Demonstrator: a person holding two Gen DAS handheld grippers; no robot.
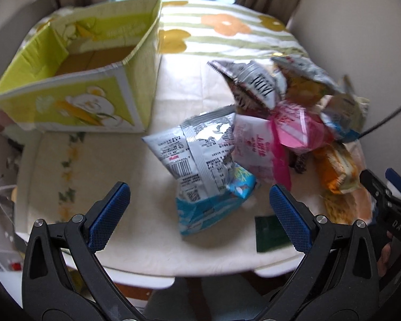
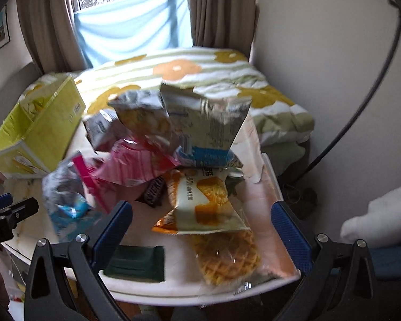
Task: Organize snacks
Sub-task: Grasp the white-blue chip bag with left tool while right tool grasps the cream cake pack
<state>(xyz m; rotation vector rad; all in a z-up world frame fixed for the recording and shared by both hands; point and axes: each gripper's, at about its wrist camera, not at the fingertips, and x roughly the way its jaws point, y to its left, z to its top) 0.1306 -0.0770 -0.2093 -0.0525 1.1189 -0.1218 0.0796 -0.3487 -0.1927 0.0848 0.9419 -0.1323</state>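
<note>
Snack packets (image 1: 267, 123), blurred and overlapping so lower ones are half hidden, heap at two o'clock from the empty green box (image 1: 74, 80) on the table (image 1: 120, 165), both grippers (image 1: 199, 219) (image 2: 201, 236) gaping, holding nothing.

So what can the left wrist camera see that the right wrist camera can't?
Only the left wrist view looks down into the yellow-green box, showing its bare brown bottom. Only the right wrist view shows the waffle pack whole, plus the window and a white cloth at the right edge. Both show the snack pile, the pink packet, the dark green packet, the flowery blanket and each open tool: left tool, right tool.
</note>
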